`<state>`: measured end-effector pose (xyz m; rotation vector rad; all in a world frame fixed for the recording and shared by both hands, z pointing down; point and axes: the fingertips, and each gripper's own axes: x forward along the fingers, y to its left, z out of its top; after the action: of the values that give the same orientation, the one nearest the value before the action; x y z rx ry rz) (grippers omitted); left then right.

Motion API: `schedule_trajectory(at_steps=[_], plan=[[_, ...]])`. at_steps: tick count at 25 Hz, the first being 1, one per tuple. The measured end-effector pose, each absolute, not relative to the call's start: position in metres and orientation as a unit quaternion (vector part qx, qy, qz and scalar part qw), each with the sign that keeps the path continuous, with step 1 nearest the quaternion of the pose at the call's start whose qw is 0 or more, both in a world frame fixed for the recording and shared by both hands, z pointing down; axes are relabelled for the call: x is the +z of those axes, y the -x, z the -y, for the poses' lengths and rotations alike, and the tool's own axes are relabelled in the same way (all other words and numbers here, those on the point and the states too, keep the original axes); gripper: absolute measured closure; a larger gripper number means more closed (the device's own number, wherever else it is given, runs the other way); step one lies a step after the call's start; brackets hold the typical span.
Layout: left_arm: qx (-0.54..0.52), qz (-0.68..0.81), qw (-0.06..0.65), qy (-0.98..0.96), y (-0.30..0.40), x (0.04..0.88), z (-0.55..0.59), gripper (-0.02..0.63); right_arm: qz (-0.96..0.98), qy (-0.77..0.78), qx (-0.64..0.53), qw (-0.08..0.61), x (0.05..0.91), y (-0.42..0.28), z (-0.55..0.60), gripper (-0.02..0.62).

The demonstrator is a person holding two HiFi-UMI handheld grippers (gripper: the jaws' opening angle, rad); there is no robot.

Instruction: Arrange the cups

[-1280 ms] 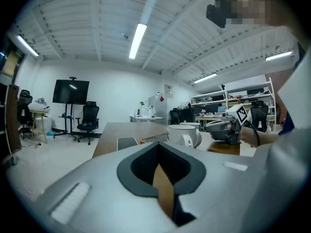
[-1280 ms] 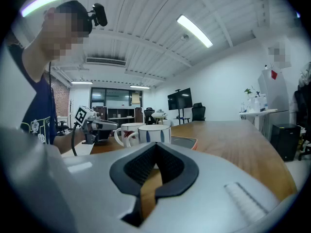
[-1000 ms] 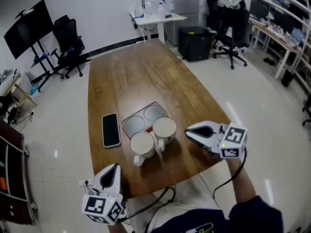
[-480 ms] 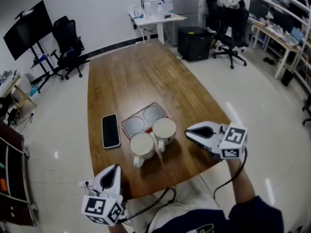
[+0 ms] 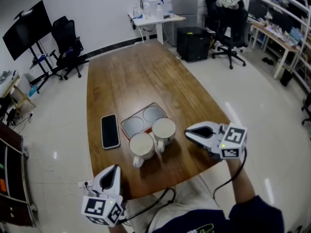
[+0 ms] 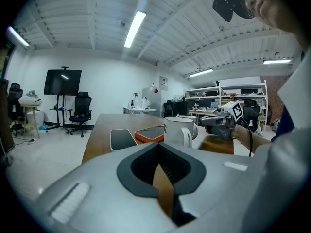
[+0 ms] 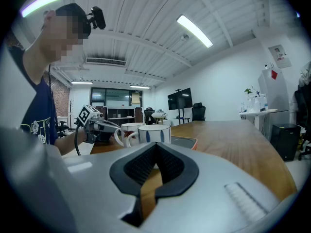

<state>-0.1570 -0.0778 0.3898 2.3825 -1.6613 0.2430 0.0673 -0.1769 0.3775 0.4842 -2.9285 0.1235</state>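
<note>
- The left gripper (image 5: 114,168) is at the table's near-left corner, just off the edge of the wooden table (image 5: 131,76). It has not moved since a second ago. Its own view shows the two pads drawn together with only a thin slit between them, and it holds nothing.
- The phone (image 5: 110,131) lies flat and face up on the wood, left of the tray and apart from it. It is in the same spot as before.
- The tray (image 5: 145,119) is dark with an orange rim and two round wells. It sits askew near the table's middle and is unchanged.
- The left cup (image 5: 142,145) stands upright on the wood just before the tray's near corner, outside the wells. Its handle points toward the near edge. It has not shifted.
- The right cup (image 5: 164,129) stands upright just beside the left cup, against the tray's near edge. I cannot tell whether the two cups touch. Its handle angles down between the two cups, as it did earlier.
- The right gripper (image 5: 186,132) is over the table's near-right part, with its tips pointing at the right cup but apart from it. It is where it was a second ago. Its pads are closed together on nothing.
</note>
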Motion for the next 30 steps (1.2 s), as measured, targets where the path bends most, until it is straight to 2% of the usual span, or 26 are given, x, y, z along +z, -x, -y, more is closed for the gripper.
schedule_trajectory(at_steps=[7, 8, 10, 11, 14, 16, 24, 30], plan=[[0.084, 0.565, 0.114, -0.813, 0.158, 0.390, 0.078, 0.603, 0.976, -0.195, 0.048, 0.086, 0.378, -0.068, 0.186, 0.595], [0.085, 0.564, 0.114, -0.813, 0.158, 0.391, 0.078, 0.603, 0.975, -0.198, 0.050, 0.090, 0.380, -0.067, 0.188, 0.570], [0.086, 0.563, 0.114, -0.814, 0.158, 0.392, 0.079, 0.603, 0.976, -0.183, 0.056, 0.103, 0.384, -0.061, 0.189, 0.330], [0.086, 0.563, 0.116, -0.814, 0.158, 0.392, 0.079, 0.603, 0.977, -0.173, 0.058, 0.109, 0.385, -0.058, 0.188, 0.297], [0.087, 0.563, 0.119, -0.813, 0.157, 0.391, 0.080, 0.603, 0.982, -0.141, 0.053, 0.112, 0.386, -0.049, 0.186, 0.259], [0.087, 0.563, 0.118, -0.814, 0.157, 0.391, 0.080, 0.603, 0.985, -0.121, 0.051, 0.111, 0.385, -0.042, 0.184, 0.207], [0.083, 0.564, 0.112, -0.814, 0.155, 0.388, 0.078, 0.603, 0.987, -0.099, 0.052, 0.116, 0.386, -0.020, 0.191, 0.207], [0.078, 0.564, 0.106, -0.815, 0.156, 0.386, 0.076, 0.603, 0.984, -0.074, 0.063, 0.152, 0.398, -0.005, 0.189, 0.206]])
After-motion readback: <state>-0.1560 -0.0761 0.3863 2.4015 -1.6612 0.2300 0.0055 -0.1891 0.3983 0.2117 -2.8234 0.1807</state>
